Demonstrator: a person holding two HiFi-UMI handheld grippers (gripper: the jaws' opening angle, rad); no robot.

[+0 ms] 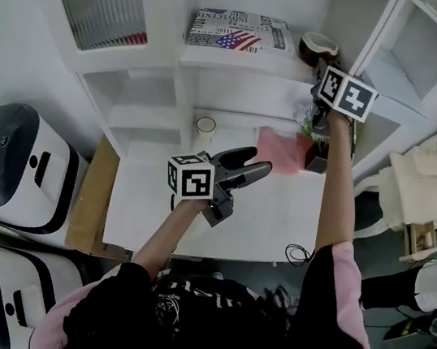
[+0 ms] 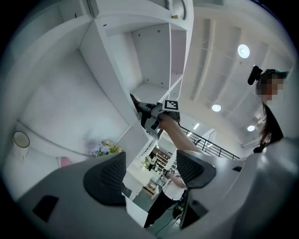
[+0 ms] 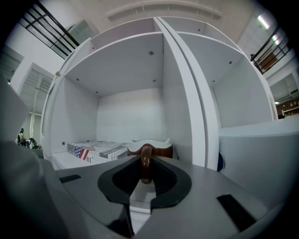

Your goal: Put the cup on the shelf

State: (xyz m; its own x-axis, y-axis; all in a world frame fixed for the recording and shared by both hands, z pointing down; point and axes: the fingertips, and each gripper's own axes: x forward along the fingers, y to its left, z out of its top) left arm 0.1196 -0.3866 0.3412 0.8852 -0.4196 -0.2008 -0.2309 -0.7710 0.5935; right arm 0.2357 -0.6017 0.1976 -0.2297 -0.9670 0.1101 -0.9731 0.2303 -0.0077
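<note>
A brown cup (image 1: 319,46) with a pale inside sits at the right end of the upper shelf (image 1: 245,60). My right gripper (image 1: 323,64) reaches up to it and is shut on its handle. In the right gripper view the cup (image 3: 154,148) stands upright just beyond the jaws, and its handle (image 3: 146,164) is pinched in my right gripper (image 3: 145,172). My left gripper (image 1: 255,164) hangs open over the white desk (image 1: 277,220), holding nothing. The left gripper view shows its open fingertips (image 2: 105,177) and the raised right gripper (image 2: 150,115) beyond.
A flat box with flag print (image 1: 239,32) lies on the same shelf left of the cup. A white cup (image 1: 205,126) stands in a lower compartment. A pink cloth (image 1: 281,151) and a flower pot (image 1: 316,132) are at the desk's back. White machines (image 1: 14,166) stand left.
</note>
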